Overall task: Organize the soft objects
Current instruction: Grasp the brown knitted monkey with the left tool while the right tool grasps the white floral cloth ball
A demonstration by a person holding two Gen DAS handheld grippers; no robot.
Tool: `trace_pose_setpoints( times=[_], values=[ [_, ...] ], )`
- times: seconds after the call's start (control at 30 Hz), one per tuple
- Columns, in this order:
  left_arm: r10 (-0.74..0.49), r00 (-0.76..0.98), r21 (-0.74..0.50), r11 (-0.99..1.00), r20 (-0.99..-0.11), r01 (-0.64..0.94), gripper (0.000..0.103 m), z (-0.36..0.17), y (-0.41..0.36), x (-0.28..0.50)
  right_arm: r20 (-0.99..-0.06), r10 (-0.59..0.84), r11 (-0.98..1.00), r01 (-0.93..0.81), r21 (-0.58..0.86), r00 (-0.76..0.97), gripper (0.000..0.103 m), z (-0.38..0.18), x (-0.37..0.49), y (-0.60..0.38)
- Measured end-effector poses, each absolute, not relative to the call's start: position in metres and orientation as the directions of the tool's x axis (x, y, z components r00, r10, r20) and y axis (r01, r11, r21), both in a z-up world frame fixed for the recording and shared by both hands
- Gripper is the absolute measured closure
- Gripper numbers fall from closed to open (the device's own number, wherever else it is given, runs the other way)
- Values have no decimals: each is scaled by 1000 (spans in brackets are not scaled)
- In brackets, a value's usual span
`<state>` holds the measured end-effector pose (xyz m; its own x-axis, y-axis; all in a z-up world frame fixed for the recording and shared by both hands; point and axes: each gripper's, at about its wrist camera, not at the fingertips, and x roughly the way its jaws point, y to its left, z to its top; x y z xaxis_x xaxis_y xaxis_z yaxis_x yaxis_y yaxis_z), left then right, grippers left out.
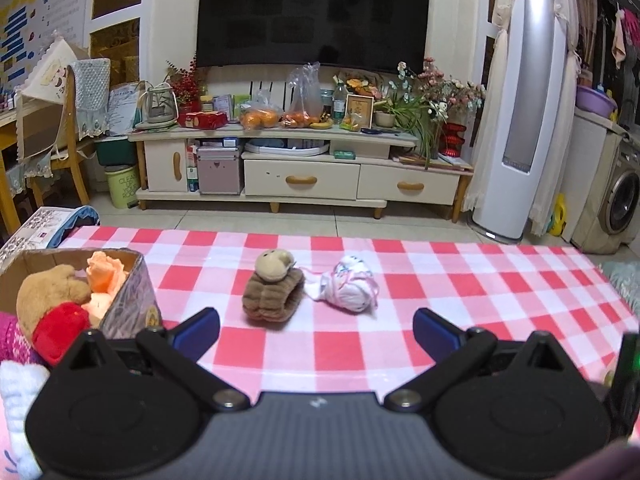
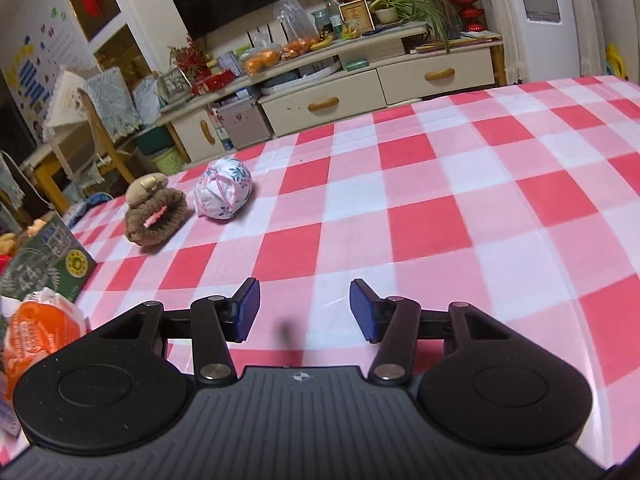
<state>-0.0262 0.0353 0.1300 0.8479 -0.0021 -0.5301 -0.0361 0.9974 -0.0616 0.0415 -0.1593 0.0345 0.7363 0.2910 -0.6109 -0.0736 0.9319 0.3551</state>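
A brown plush toy with a beige head (image 1: 273, 288) lies on the red-and-white checked tablecloth (image 1: 440, 280), with a white cloth bundle tied with pink string (image 1: 352, 286) touching its right side. Both also show in the right wrist view, the plush (image 2: 154, 210) and the bundle (image 2: 222, 188) at the far left. A cardboard box (image 1: 128, 300) at the left holds a teddy bear with a red scarf (image 1: 52, 300) and an orange soft item (image 1: 106, 274). My left gripper (image 1: 316, 330) is open and empty, just short of the plush. My right gripper (image 2: 305, 310) is open and empty over bare cloth.
The box (image 2: 48, 264) and an orange packet (image 2: 40, 332) sit at the left edge in the right wrist view. Pink and white knitted items (image 1: 16, 360) lie beside the box. Beyond the table stand a TV cabinet (image 1: 304, 176), a chair (image 1: 60, 128) and a tower fan (image 1: 524, 120).
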Motion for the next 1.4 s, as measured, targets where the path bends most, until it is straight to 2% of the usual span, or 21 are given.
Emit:
trace_pose_setpoints(
  times=[0.1,0.13,0.17,0.23,0.33,0.5,0.63,0.8,0.93,1.03,1.1,1.27,1.4],
  values=[
    [11,851,-57,997,-525,-48,1,134,25,-21,-598,279,932,-63,356,751,35,38,42,-166],
    [16,853,-54,997,-522,-52,1,135,21,-19,-591,288,926,-62,371,753,29,38,43,-169],
    [17,853,-56,997,-522,-54,1,136,17,-17,-582,296,920,-63,386,758,17,38,44,-171],
    [11,852,-68,996,-523,-54,1,138,8,-13,-570,294,919,-64,388,767,5,40,42,-174],
    [11,863,-38,999,-505,-35,1,141,-6,0,-560,306,915,-75,396,770,4,40,48,-175],
    [85,862,51,996,-500,-69,1,132,-3,42,-561,321,913,-93,396,763,3,37,62,-173],
    [139,810,142,987,-569,-69,2,106,15,82,-566,340,911,-112,398,751,2,34,72,-170],
    [133,738,130,990,-661,-62,7,80,43,115,-577,360,916,-162,366,733,2,33,94,-161],
    [146,714,176,984,-685,-33,8,69,49,129,-575,379,913,-193,359,725,2,36,110,-151],
    [147,671,213,977,-726,17,20,58,54,142,-568,400,904,-208,373,719,1,38,123,-144],
    [152,660,232,972,-735,33,23,55,56,148,-562,408,900,-213,381,719,1,38,132,-139],
    [131,626,218,974,-769,65,52,49,64,155,-535,429,880,-201,431,728,0,39,155,-125],
    [109,622,197,978,-775,74,61,49,68,156,-529,442,873,-210,441,725,0,36,177,-105]
  ],
)
